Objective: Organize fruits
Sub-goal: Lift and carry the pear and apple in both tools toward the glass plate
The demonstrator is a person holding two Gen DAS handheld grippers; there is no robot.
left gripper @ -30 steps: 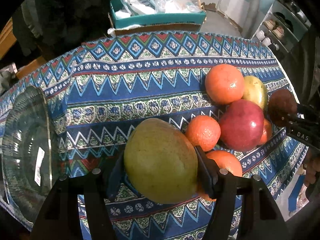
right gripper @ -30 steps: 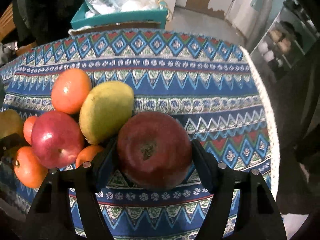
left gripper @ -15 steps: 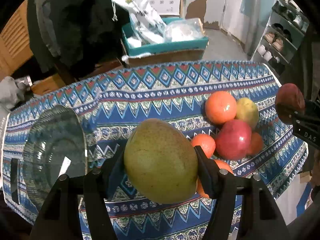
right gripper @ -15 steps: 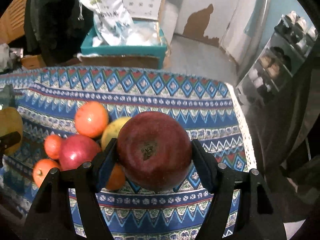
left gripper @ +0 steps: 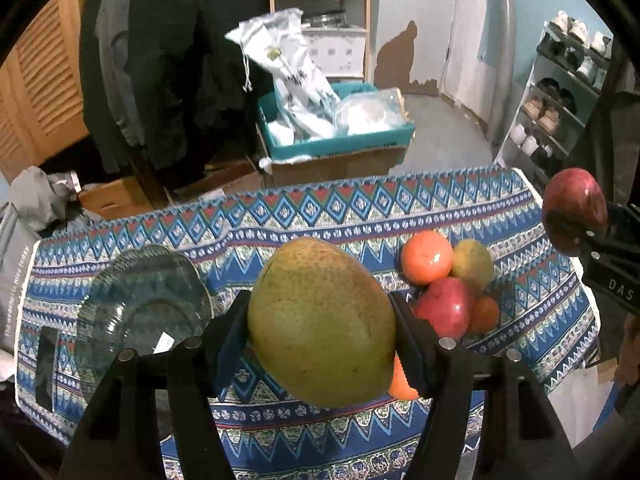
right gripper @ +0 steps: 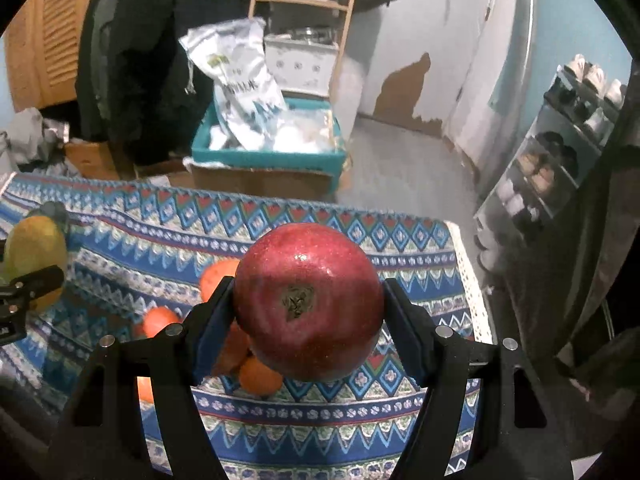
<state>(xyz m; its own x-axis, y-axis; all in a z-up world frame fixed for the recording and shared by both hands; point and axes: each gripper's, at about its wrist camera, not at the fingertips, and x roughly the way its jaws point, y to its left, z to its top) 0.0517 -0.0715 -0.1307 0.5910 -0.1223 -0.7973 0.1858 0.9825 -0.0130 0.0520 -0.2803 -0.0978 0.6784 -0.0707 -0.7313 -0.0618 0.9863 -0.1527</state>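
We grip a large green mango (left gripper: 322, 322) in our left gripper (left gripper: 320, 334), its pads pressed to both sides, lifted above the patterned tablecloth (left gripper: 320, 216). Our right gripper (right gripper: 308, 320) clamps a dark red apple (right gripper: 308, 300), also off the tablecloth. On the tablecloth lies a cluster of fruit (left gripper: 452, 280): oranges, a red apple and a small mango. A glass bowl (left gripper: 140, 312) sits on the tablecloth, well apart from the cluster.
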